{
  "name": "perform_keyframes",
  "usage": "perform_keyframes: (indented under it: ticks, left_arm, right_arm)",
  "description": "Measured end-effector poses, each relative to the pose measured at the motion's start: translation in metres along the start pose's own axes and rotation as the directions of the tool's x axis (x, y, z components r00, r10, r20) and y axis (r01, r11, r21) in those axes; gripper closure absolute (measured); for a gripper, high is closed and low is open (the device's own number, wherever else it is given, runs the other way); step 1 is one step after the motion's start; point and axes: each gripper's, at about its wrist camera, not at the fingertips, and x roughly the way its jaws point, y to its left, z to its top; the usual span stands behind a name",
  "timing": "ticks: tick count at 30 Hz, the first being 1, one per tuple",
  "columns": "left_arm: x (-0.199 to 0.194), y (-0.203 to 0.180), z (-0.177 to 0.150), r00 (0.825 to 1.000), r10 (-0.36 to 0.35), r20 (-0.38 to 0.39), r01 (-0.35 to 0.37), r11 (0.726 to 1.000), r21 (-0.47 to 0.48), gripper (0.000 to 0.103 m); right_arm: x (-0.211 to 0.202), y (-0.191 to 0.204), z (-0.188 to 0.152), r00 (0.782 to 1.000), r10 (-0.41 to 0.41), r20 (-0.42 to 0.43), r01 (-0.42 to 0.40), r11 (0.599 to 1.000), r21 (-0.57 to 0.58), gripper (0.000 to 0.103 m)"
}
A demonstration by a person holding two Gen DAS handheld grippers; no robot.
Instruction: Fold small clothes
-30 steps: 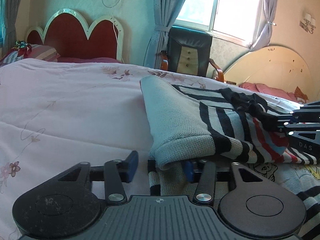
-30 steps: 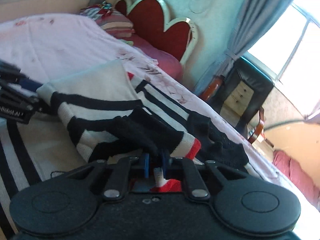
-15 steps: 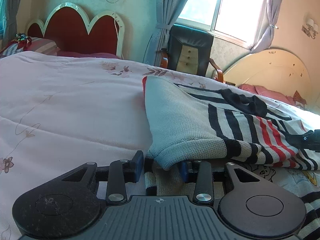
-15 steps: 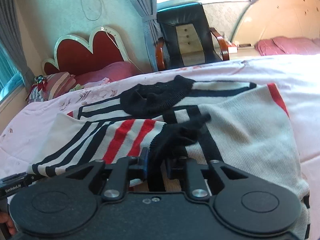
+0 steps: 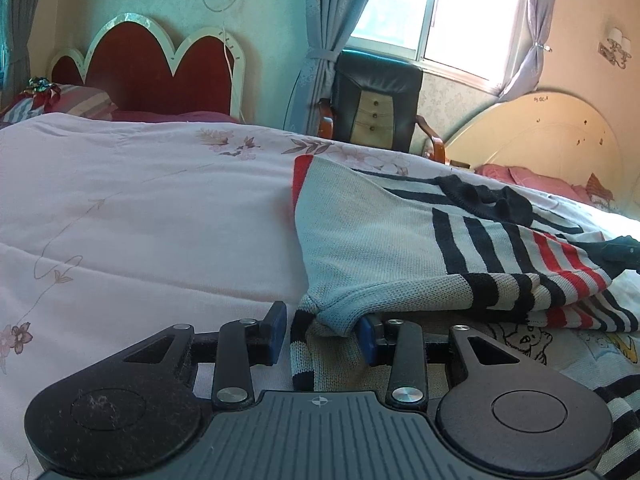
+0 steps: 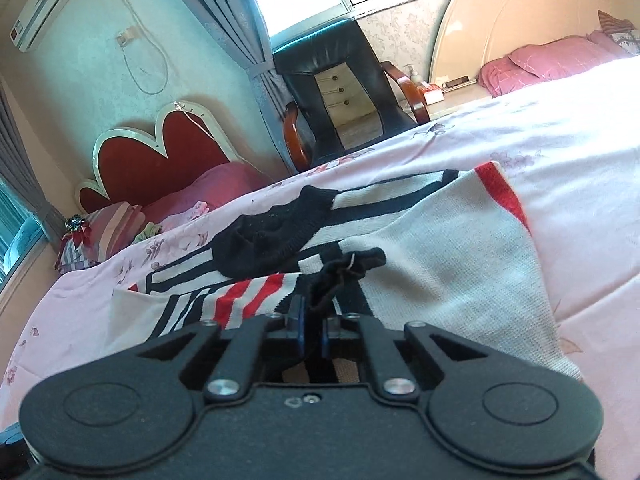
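- Left wrist view first: we see our left claw (image 5: 320, 330) spread part-way, with the near corner of the striped sweater (image 5: 384, 248) lying between its blue pads; the pads do not visibly press the knit, so we read it as straddling the hem, not pinching it.
- From this claw the sweater runs ahead and off to the right across the pink bedspread (image 5: 140, 220), its folded edge leading straight away from the pads.
- Right wrist view: our right claw (image 6: 314, 330) is closing, its pads nearly together on the black cuff (image 6: 344, 272) of a sleeve that rises just ahead of it.
- From the right claw the pale body of the sweater spreads ahead and to the right, and the black collar (image 6: 268, 240) lies further ahead, slightly left.
- We judge the coming move turns on the sleeve's long axis: it points away from the right claw towards the collar, so the right hand is the nearer one to carry it across the body.
- Meanwhile the left claw sits at the hem, well placed to anchor that corner.
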Motion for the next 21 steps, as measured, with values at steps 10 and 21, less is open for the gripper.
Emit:
perform_keyframes:
  ticks: [10,21]
  left_arm:
    - [0.007,0.013,-0.001,0.997,-0.066,-0.039,0.063,0.995,-0.071,0.064]
    - [0.01,0.009,-0.003,0.998,-0.056,-0.041,0.055,0.998,-0.04,0.074]
  right_arm:
    - [0.008,-0.013,-0.014,0.998,-0.029,-0.064,0.028,1.0,-0.008,0.088]
    - [-0.011,-0.008,-0.016,1.0,-0.008,-0.005,0.008,0.999,-0.043,0.096]
